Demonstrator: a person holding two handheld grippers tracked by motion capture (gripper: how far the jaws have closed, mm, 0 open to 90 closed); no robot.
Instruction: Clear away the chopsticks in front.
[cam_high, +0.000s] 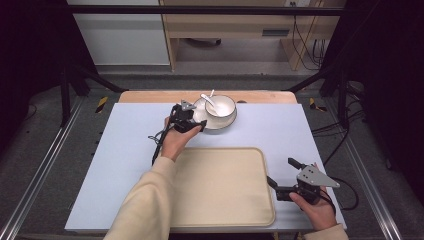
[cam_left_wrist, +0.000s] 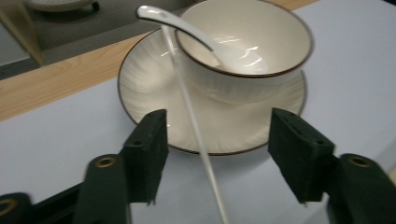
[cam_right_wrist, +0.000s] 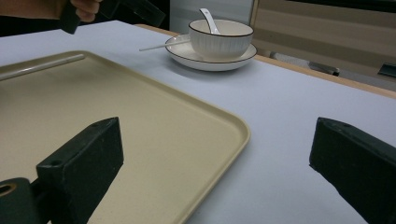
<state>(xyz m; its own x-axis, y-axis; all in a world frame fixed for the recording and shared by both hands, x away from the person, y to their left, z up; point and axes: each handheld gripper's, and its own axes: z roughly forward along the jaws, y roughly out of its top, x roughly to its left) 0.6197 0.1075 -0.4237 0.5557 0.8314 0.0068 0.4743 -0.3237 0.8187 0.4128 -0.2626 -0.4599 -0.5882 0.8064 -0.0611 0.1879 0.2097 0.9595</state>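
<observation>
Left gripper (cam_left_wrist: 217, 154) at the plate's near rim, jaws wide and empty.

The plate (cam_left_wrist: 154, 84) sits at the far edge of the mat (cam_high: 280, 130), bearing a bowl (cam_left_wrist: 261, 51) with a spoon (cam_left_wrist: 187, 32) in it. Right gripper (cam_right_wrist: 215, 172), jaws also wide, hovers beside the tray (cam_right_wrist: 154, 135) corner, well apart.

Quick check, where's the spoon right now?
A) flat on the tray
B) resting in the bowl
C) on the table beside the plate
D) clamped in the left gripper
B: the spoon rests in the bowl, handle leaning over the rim, and the bowl stands on the plate. The left gripper is open in front of the plate's near edge, and the tray holds no spoon.
</observation>
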